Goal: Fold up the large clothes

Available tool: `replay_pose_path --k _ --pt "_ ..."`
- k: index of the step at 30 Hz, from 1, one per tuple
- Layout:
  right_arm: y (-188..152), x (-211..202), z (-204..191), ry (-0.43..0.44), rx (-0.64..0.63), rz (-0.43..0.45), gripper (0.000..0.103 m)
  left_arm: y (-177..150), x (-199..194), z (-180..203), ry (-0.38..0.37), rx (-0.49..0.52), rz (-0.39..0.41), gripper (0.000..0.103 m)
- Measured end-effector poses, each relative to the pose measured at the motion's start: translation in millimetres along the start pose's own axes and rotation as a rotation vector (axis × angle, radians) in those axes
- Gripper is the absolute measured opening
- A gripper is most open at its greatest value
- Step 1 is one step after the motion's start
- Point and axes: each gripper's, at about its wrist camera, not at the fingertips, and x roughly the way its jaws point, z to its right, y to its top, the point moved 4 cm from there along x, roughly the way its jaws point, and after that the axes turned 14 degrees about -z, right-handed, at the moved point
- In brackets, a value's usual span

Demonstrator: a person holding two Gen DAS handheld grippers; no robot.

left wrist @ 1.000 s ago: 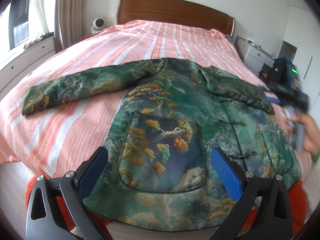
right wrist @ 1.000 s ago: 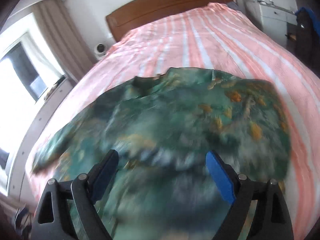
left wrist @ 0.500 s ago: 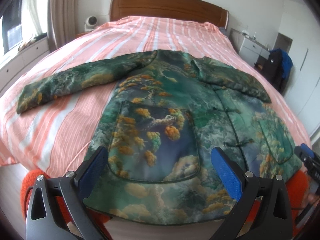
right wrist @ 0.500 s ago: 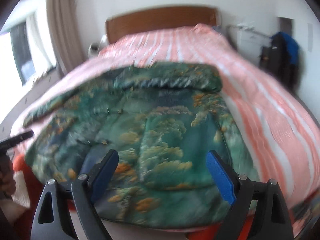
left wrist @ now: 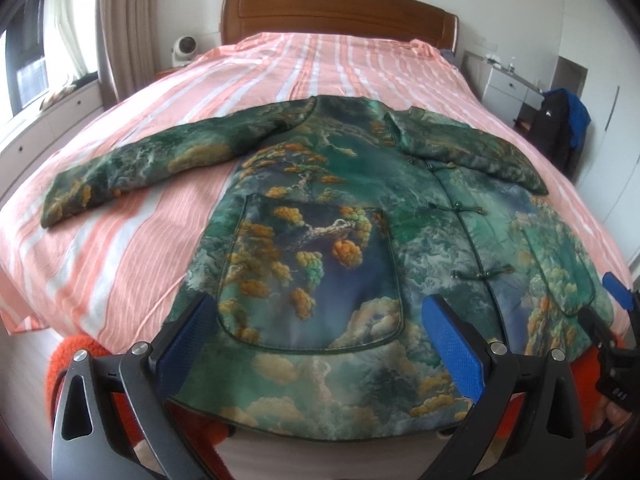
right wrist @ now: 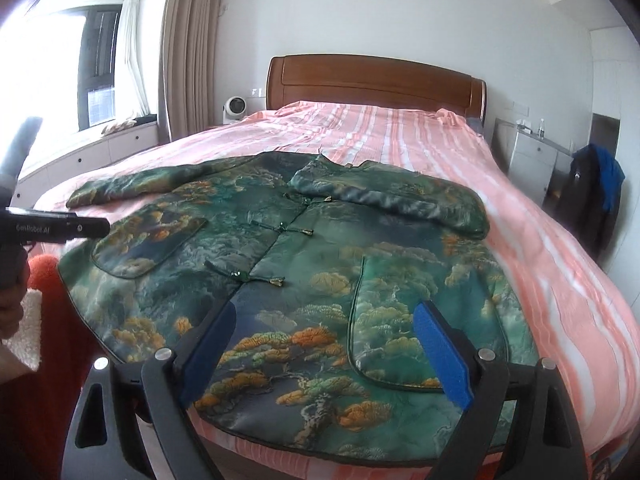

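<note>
Fig. Green printed jacket (left wrist: 320,240) spread face-up on the striped bed (left wrist: 320,60), hem at the near edge.
I hold the left gripper (left wrist: 320,344) and right gripper (right wrist: 324,344), both fingers apart, empty, over the hem; a shallow pinch could catch only one layer, so the padded fabric slips mid-fold.

**Two cameras at the foot of the bed**

My left camera sits low at the foot of the bed (left wrist: 120,248), tipped down, looking up the bed to the headboard (left wrist: 340,12). The jacket (left wrist: 320,240) is close under it. My right camera stands just beside it, further right, looking the same way. Both see the jacket, the bed, the headboard and the little white fan (right wrist: 234,110).
</note>
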Motion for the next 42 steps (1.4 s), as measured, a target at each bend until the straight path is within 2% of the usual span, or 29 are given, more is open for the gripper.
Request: replay_pose_path --k 16,42 --pt "-2 0 -11 -0.008 -0.049 0.001 0.09 -2 4 1 -0.003 0.006 -0.009 0.102" --pt "-2 0 -10 -0.005 -0.044 0.0 0.09 -4 8 3 0.001 0.011 -0.015 0.102"
